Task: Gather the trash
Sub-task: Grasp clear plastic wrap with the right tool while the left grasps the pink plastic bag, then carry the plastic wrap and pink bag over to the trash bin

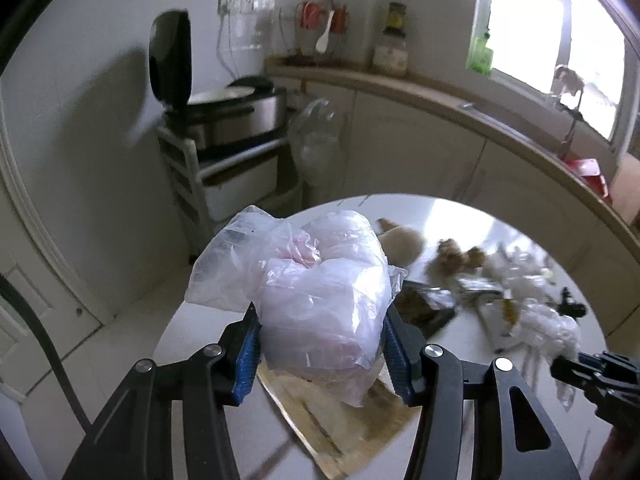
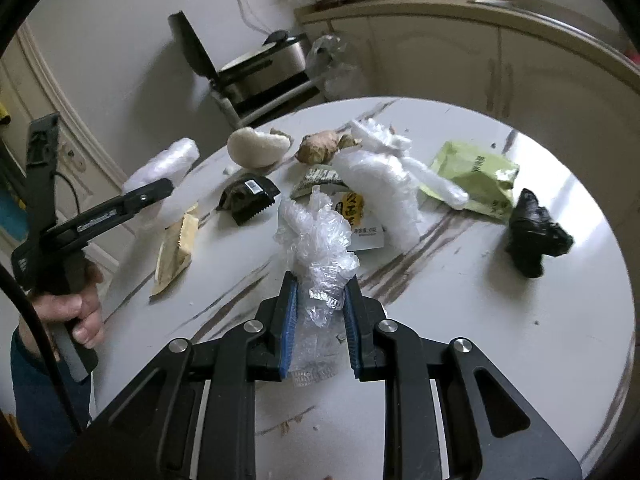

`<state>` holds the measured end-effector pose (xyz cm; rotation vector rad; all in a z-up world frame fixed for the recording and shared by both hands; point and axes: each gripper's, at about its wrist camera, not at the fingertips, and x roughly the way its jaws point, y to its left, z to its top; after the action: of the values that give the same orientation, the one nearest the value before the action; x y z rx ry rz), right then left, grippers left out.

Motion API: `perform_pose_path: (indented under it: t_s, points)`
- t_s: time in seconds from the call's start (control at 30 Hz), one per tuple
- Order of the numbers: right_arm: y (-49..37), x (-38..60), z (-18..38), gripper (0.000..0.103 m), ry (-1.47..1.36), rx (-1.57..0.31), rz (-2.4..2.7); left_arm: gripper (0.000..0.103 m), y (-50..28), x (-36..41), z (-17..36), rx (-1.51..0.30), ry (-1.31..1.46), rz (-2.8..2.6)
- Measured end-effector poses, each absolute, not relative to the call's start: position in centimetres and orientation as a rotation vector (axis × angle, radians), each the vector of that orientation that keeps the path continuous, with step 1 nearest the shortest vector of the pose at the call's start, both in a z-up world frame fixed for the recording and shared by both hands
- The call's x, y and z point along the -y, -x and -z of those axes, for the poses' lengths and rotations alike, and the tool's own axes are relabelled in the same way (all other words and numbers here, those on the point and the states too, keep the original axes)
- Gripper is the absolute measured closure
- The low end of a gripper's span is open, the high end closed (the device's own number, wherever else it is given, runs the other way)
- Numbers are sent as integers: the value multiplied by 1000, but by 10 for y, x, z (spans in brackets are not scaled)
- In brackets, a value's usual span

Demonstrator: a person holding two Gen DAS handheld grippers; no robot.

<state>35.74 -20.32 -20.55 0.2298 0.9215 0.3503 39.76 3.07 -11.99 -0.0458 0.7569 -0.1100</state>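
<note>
My left gripper [image 1: 320, 320] is shut on a bundled white plastic bag [image 1: 320, 276], its blue pads pressing both sides, just above a brown wrapper [image 1: 344, 420] on the round white table [image 1: 192, 336]. From the right wrist view, the left gripper [image 2: 160, 192] holds that bag [image 2: 172, 160] over the table's left edge. My right gripper [image 2: 320, 292] is shut on a crumpled clear plastic wrap [image 2: 316, 232]. Its tip [image 1: 580, 368] shows at the right edge of the left wrist view.
On the table [image 2: 480, 340] lie a dark packet [image 2: 248, 196], a white bun piece [image 2: 256, 146], a ginger root [image 2: 320, 146], white plastic [image 2: 384, 184], a green packet [image 2: 476, 176] and a black lump [image 2: 536, 236]. A rice cooker [image 1: 236, 116] stands on a shelf behind.
</note>
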Motion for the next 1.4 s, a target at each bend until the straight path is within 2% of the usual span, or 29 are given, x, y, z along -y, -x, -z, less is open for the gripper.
perform_pose_path:
  t_s: [0.43,0.83,1.13,1.4]
  points:
    - [-303,261,165,83,-282,-793,-259,53,-302,58,88,-689,-17,321]
    - [-206,400,148,83,-385,-669,-23,53,-259,182,77,-679,-137,599]
    - [-111,518,187,82,-499,-692,222,53,-226,295,114,-729,-212,858]
    - [-61,584,274,82,-617,-838,329,53,-216,367,184,-887,-297,962]
